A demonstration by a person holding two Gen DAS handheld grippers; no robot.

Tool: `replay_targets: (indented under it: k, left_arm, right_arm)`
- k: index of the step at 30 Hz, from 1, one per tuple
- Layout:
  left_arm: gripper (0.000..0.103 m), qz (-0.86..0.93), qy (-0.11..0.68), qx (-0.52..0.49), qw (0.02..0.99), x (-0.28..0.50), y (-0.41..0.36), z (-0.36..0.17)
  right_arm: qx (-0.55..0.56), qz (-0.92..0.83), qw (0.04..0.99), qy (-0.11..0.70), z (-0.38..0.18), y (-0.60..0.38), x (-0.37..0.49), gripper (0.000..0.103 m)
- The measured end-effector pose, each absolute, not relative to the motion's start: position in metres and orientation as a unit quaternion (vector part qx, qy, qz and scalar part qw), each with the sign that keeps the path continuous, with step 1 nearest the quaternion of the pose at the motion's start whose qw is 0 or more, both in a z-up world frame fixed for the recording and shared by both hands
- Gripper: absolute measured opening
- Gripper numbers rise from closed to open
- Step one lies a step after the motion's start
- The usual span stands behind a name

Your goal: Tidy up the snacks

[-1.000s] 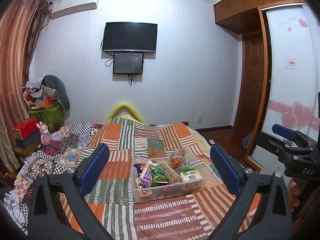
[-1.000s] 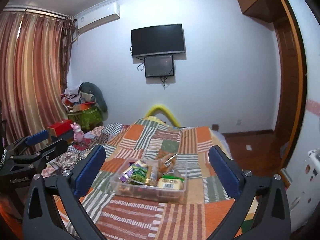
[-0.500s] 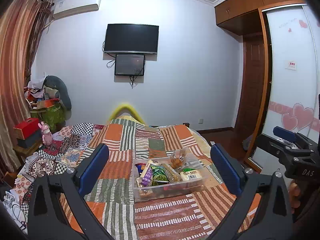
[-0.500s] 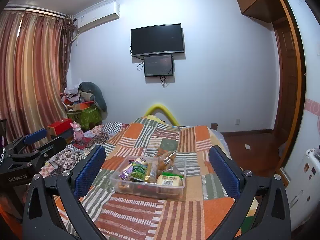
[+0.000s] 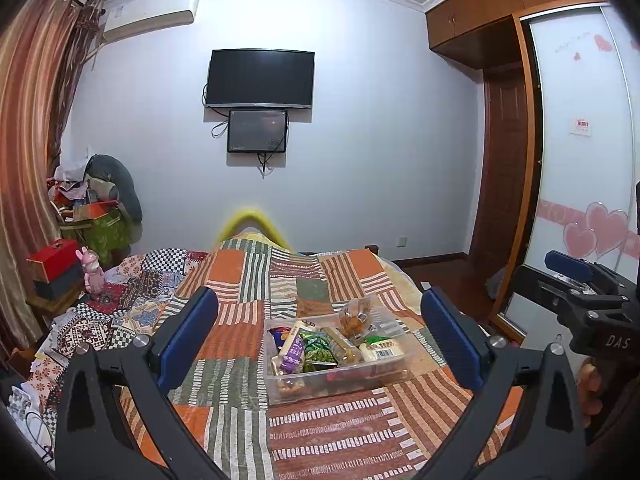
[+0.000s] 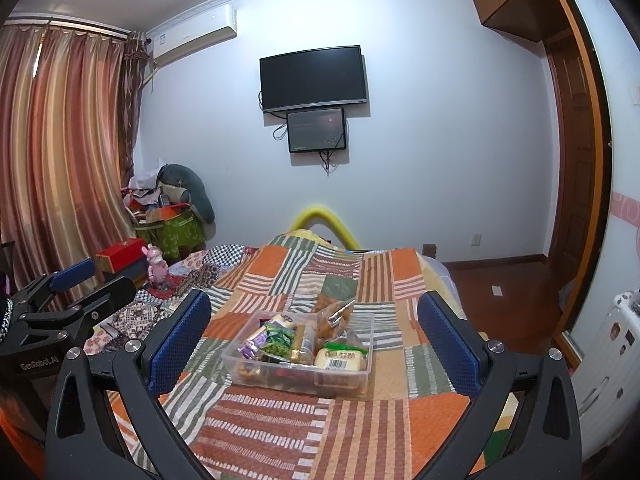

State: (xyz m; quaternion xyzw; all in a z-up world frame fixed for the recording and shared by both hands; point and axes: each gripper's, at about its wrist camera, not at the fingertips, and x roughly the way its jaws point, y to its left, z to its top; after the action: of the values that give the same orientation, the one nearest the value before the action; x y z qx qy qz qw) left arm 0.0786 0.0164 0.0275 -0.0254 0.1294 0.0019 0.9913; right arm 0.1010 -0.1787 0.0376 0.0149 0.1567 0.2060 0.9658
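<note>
A clear plastic bin (image 5: 340, 380) (image 6: 348, 380) sits on the patchwork quilt, full of snack packets. Among them are a green packet (image 5: 316, 350) (image 6: 276, 340), a pale pack with a barcode (image 5: 382, 350) (image 6: 340, 358) and a clear bag of brown snacks (image 5: 354, 314) (image 6: 332, 320). My left gripper (image 5: 319, 295) is open, held back from the bin and above the quilt, with nothing between its blue pads. My right gripper (image 6: 313, 297) is open too, likewise short of the bin. Each gripper shows at the other view's edge: the right gripper (image 5: 580, 288), the left gripper (image 6: 76, 292).
The bed's quilt (image 5: 248, 280) fills the foreground. Left of the bed stand a pink rabbit toy (image 5: 93, 270), a red box (image 5: 54, 260) and a pile of clutter by the curtains (image 6: 60, 160). A wardrobe's sliding door (image 5: 584, 160) and a white appliance (image 6: 612, 340) are on the right.
Both views have drifted only slightly. The bin keeps its place on the quilt and both grippers stay open.
</note>
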Motion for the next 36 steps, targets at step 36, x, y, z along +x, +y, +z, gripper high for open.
replay_targets:
  k: [36]
  left_arm:
    - [0.103,-0.015,0.125,-0.026,0.992,0.0803,0.0126,0.0277]
  right_arm:
    - [0.016,0.208,0.966,0.155,0.0418,-0.1781,0.099,0.103]
